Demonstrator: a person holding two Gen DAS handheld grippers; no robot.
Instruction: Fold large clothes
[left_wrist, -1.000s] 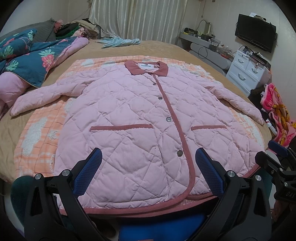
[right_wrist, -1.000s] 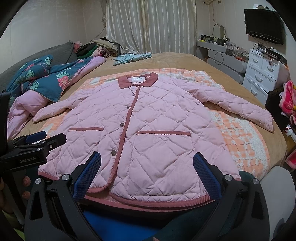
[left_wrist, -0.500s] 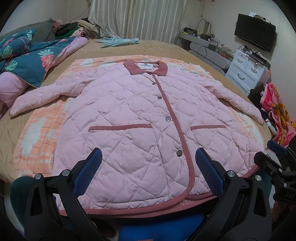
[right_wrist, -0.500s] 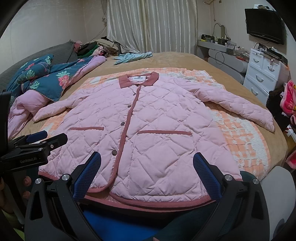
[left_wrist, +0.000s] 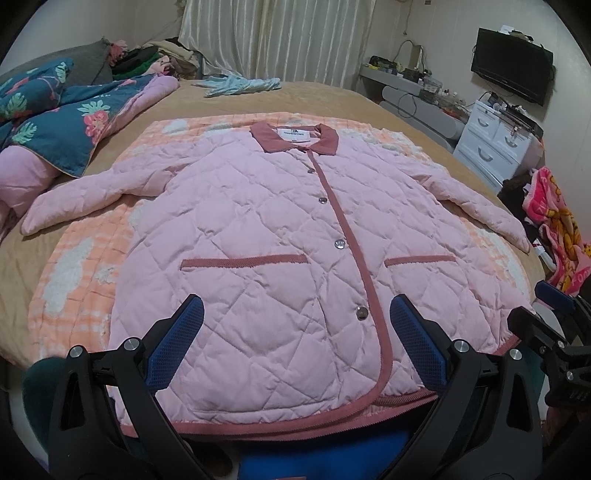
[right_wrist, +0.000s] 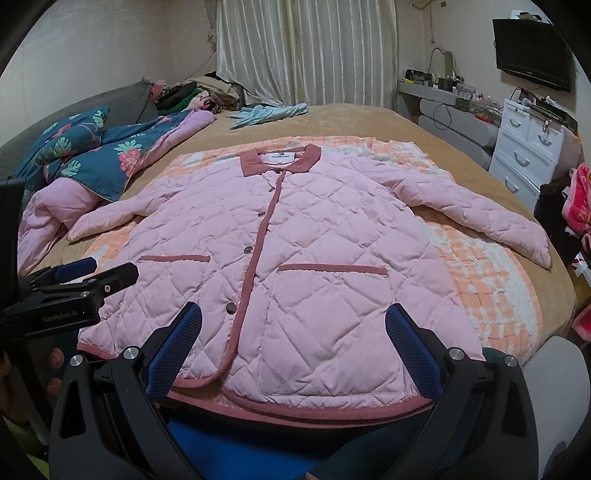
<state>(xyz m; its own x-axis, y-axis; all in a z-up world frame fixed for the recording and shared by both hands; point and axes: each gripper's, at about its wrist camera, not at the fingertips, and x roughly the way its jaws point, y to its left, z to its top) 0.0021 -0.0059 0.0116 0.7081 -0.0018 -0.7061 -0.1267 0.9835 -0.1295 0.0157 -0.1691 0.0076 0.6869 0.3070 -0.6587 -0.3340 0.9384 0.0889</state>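
At the bed's (left_wrist: 332, 99) near edge, nothing had shifted: jacket (left_wrist: 280, 258) still flat, my left gripper (left_wrist: 295, 343) and right gripper (right_wrist: 293, 341) gaping empty, folding unstarted.

"GenRobot.AI" printed on left gripper (right_wrist: 74, 280) body; jacket (right_wrist: 280, 266) collar label illegible, too small.

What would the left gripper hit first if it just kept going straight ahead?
Probably the pink jacket: the open left gripper points over its hem toward the front panel. How high it hovers is unclear.
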